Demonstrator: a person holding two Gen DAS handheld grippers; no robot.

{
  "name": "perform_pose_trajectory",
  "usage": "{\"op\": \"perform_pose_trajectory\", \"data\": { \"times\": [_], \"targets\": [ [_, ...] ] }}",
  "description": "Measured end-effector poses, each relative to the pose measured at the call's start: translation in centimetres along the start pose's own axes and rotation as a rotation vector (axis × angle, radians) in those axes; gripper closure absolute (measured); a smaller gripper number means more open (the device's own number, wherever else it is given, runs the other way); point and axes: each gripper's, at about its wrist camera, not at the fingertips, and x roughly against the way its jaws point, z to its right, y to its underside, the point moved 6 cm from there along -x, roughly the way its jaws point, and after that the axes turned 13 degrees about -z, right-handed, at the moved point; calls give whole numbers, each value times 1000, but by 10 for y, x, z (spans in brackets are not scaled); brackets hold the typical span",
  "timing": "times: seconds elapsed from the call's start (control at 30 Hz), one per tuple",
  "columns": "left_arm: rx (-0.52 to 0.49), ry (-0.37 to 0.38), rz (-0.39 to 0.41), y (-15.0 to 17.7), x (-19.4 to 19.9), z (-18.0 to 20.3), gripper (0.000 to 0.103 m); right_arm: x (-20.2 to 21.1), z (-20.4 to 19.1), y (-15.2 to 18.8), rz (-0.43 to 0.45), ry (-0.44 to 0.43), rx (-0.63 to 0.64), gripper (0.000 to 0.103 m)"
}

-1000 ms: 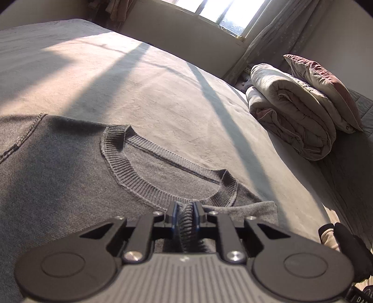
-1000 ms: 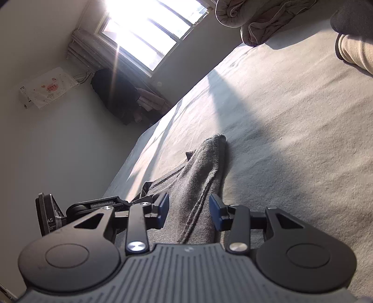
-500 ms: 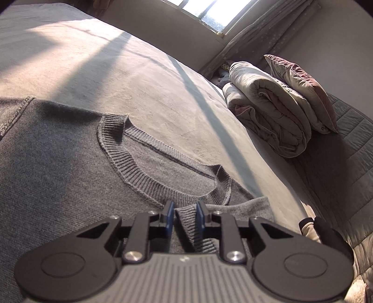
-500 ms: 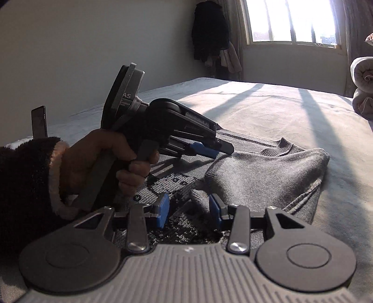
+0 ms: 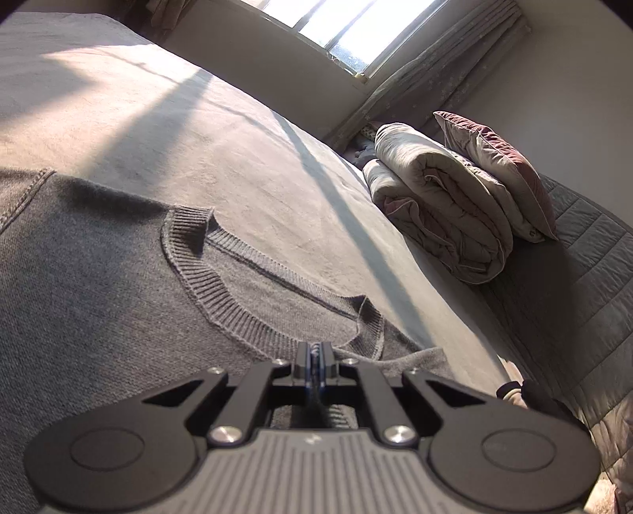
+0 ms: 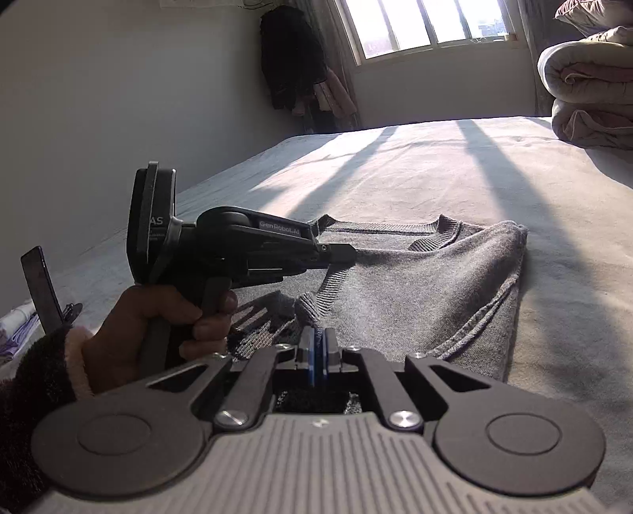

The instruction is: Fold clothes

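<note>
Scene: A grey knitted sweater (image 5: 118, 296) lies on a bed (image 5: 237, 166) in a sunlit bedroom, its ribbed collar facing the window.
Left gripper: The left gripper (image 5: 315, 358) has just closed and its pads stand together on a fold of ribbed knit just below the collar (image 5: 221, 292).
Right gripper: The right gripper (image 6: 318, 350) has also just closed, pads together; a ribbed edge of the sweater (image 6: 415, 296) sits right at its tips, and it appears to pinch that cloth, though the contact itself is hidden behind the pads.
Progress: Early, by the look of it. One side of the garment is already turned in over the body, giving a rounded folded edge at the right in the right wrist view. The body is not yet halved or squared into a compact stack, so most of the folding seems left.
Likely step: Both grips are set, so a lift or carry of the held cloth looks to be next.
Left wrist view only: the full collar opening, and a rolled duvet (image 5: 439, 197) with a pillow (image 5: 498, 174) on it at the far side of the bed.
Right wrist view only: the person's left hand (image 6: 158, 328) on the other tool's handle, a dark fuzzy sleeve (image 6: 35, 395), the folded side of the sweater, and dark clothing (image 6: 292, 55) hanging by the window (image 6: 427, 23).
</note>
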Motion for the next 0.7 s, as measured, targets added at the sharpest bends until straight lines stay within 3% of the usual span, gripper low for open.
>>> {"op": "perform_pose_trajectory", "data": {
  "times": [0.1, 0.3, 0.43, 0.53, 0.6, 0.63, 0.7],
  "targets": [
    [9, 1, 23, -4, 5, 0, 100, 3, 5, -4, 30, -73, -97, 99],
    [1, -62, 23, -2, -3, -6, 100, -21, 5, 2, -26, -205, -186, 97],
    [6, -53, 24, 0, -7, -10, 97, -36, 7, 6, -85, -196, -188, 87],
    [37, -26, 28, 1, -6, -14, 97, -33, 9, 4, -74, -218, -204, 86],
    [48, -42, 23, 3, 0, -13, 97, -30, 15, 5, -64, -216, -246, 78],
    [48, -58, 16, 7, 5, -10, 95, -28, 18, 7, -68, -219, -279, 71],
    [41, -89, 3, 16, 18, -5, 85, -21, 21, 9, -90, -220, -326, 69]
  ]
}}
